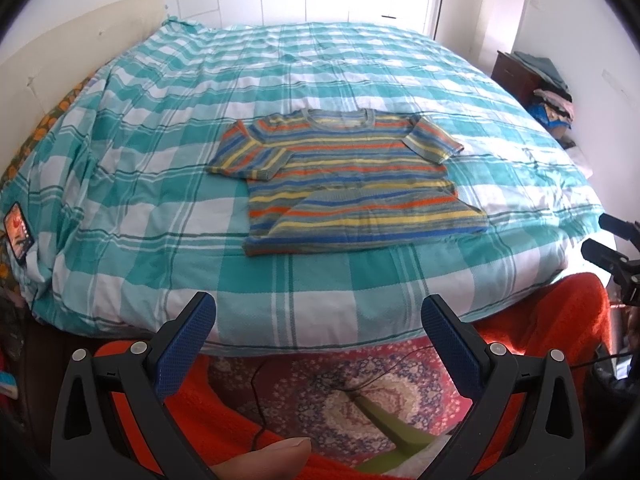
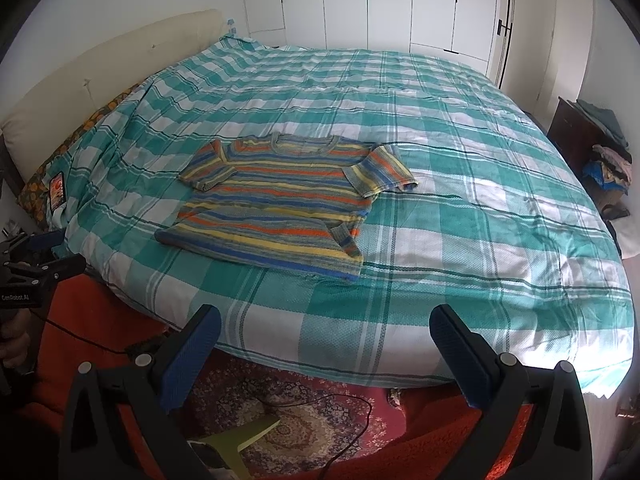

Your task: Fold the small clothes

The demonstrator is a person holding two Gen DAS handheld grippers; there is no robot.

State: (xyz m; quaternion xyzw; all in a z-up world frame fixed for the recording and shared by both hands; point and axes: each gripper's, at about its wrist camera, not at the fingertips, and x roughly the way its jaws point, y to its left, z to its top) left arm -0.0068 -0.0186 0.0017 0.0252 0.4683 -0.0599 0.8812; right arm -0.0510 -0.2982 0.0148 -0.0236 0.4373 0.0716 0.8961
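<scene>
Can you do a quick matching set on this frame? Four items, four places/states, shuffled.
Items:
1. striped t-shirt
2. left gripper
3. phone
4. clothes pile

Places/states:
A. on the dark stand beside the bed
B. open, held short of the bed edge
C. spread on the checked duvet, bottom right corner turned up
D. near the headboard, at the duvet's edge

Pairs: 1-C, 2-B, 3-D, 4-A

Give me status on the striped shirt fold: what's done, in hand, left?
Done: the striped shirt lies spread on the checked duvet, with only its lower right corner turned up over the front. In hand: nothing; the left gripper and right gripper are both open, short of the bed edge. Left: sleeves still out to the sides, body unfolded, so nearly all the folding.
</scene>
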